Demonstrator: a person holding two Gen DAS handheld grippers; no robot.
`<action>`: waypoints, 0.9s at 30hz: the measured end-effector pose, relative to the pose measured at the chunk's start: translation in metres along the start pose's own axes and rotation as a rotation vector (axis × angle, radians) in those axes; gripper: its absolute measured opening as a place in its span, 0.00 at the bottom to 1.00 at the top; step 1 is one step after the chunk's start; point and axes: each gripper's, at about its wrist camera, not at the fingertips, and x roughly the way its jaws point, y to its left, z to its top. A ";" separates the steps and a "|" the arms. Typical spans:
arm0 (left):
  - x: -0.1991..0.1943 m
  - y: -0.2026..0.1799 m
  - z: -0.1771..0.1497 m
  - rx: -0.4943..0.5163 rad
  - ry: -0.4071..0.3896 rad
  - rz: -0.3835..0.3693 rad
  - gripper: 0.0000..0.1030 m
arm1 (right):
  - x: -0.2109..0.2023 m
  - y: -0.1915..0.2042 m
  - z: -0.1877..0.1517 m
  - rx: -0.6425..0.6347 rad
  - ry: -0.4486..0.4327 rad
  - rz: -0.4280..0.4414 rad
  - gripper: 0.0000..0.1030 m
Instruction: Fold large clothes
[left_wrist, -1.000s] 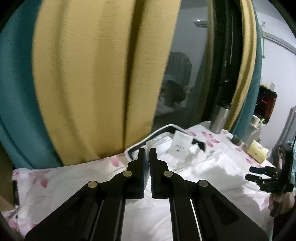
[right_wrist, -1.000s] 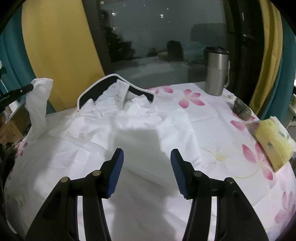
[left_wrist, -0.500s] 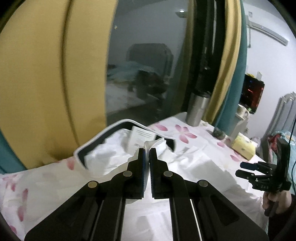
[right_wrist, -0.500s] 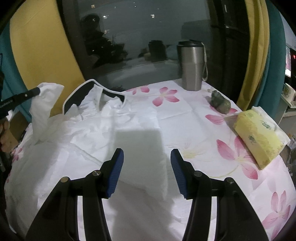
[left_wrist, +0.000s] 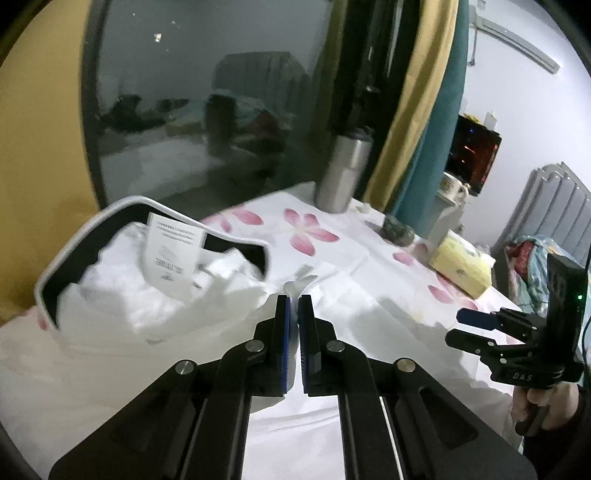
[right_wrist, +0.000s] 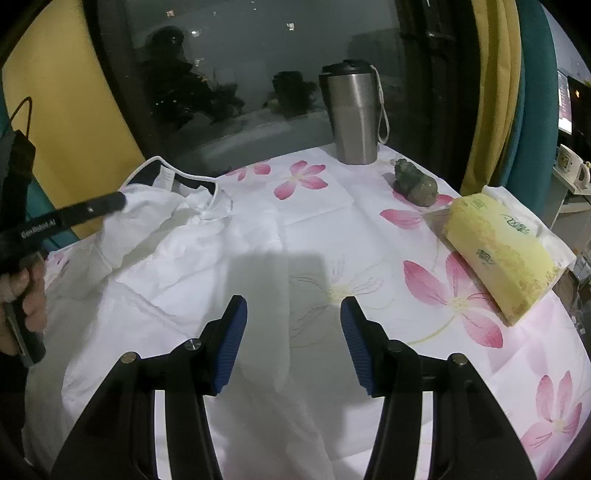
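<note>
Folding the white shirt (left_wrist: 155, 306)

My left gripper (left_wrist: 293, 301) pinched a shirt fold in closed jaws; my right gripper (right_wrist: 293, 314) hovered, jaws open.

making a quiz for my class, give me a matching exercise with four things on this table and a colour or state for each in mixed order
Things:
1. steel tumbler
2. tissue pack
3. left gripper
4. right gripper

States:
a. open, nothing between its fingers
b. yellow, lying at the table's right edge
c. shut on a fold of the white garment
d. standing upright by the window

Pairs: 1-d, 2-b, 3-c, 4-a
</note>
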 end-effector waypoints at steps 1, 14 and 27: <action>0.003 -0.002 -0.001 -0.002 0.005 -0.005 0.05 | 0.001 -0.001 0.001 0.005 0.000 0.000 0.51; 0.041 -0.010 -0.044 -0.059 0.182 -0.080 0.08 | 0.013 0.006 0.009 -0.021 0.039 -0.011 0.51; -0.050 0.064 -0.057 -0.093 0.096 0.082 0.35 | 0.076 0.074 0.036 -0.140 0.160 0.120 0.51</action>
